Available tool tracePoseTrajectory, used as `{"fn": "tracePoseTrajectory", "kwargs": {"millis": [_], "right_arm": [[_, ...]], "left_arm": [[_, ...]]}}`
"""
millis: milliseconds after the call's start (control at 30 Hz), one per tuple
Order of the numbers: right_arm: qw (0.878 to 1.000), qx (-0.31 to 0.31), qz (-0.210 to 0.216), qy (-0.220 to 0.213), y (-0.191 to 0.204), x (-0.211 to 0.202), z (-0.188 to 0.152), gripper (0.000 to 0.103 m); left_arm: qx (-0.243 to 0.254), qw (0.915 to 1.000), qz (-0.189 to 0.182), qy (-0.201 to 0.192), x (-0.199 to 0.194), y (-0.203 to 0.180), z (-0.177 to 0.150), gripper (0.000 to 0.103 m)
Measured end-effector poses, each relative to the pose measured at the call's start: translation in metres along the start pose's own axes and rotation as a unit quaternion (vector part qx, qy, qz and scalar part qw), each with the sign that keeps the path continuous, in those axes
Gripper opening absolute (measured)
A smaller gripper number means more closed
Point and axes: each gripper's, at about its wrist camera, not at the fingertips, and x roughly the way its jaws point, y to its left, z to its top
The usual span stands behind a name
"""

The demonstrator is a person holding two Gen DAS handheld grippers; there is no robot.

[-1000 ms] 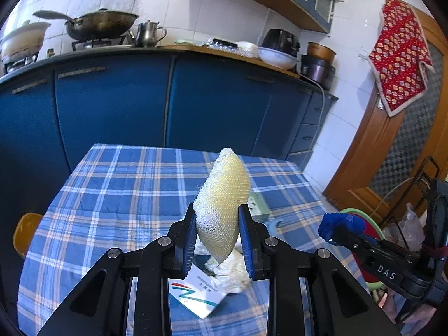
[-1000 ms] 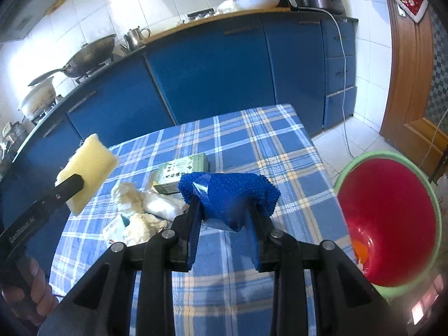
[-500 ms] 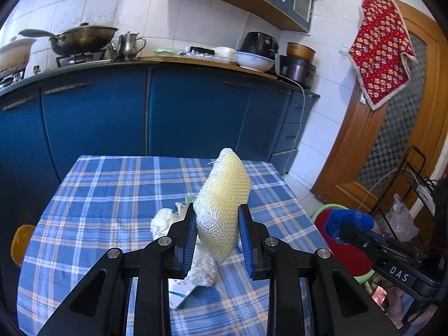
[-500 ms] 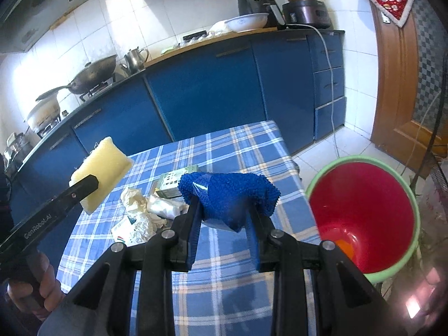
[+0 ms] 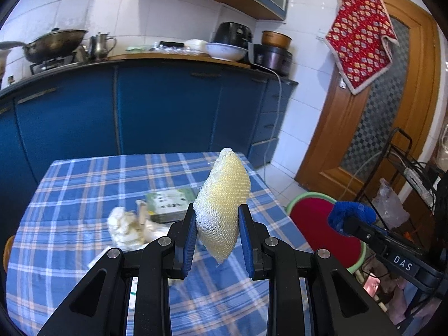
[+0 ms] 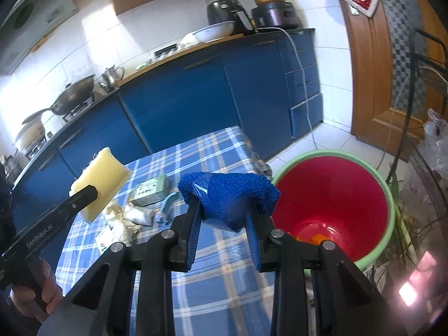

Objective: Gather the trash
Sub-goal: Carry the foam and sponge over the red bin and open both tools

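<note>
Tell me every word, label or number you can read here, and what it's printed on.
"DAS": on the right gripper, side of its black body.
"GenRobot.AI": on the left gripper, along its black side.
Green box: dark print, too small to read.
White packet: green-red logo, no readable words.

Both wrist cameras sit just behind their own fingers, raised above the checked table, facing the blue cabinets; the right view tilts toward the red bucket. Both share table, cabinets, bucket.

blue cabinets under white tiled wall; wooden door at right
</note>
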Motion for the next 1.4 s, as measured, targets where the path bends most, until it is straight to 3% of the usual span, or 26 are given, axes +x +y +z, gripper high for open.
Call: {"fn": "tracePoseTrajectory", "kwargs": {"millis": [400,867,1400], "right_arm": [[0.998,0.048,-0.037,-0.001,-0.053,-0.001,-0.006,0.034],[0.992,0.104,-0.065,0.020,-0.111,0.013,-0.020,0.037],[0.987,0.132,-0.079,0.045,-0.145,0.035,-0.031,0.039]], "left_arm": [[0.047,0.9975,-0.046,0.027,0.036,-0.056,-0.003,0.029],[0.103,0.9869,-0.101,0.072,0.090,-0.127,-0.019,0.029],[0.117,0.9799,-0.113,0.115,0.138,-0.156,-0.035,0.035]]}}
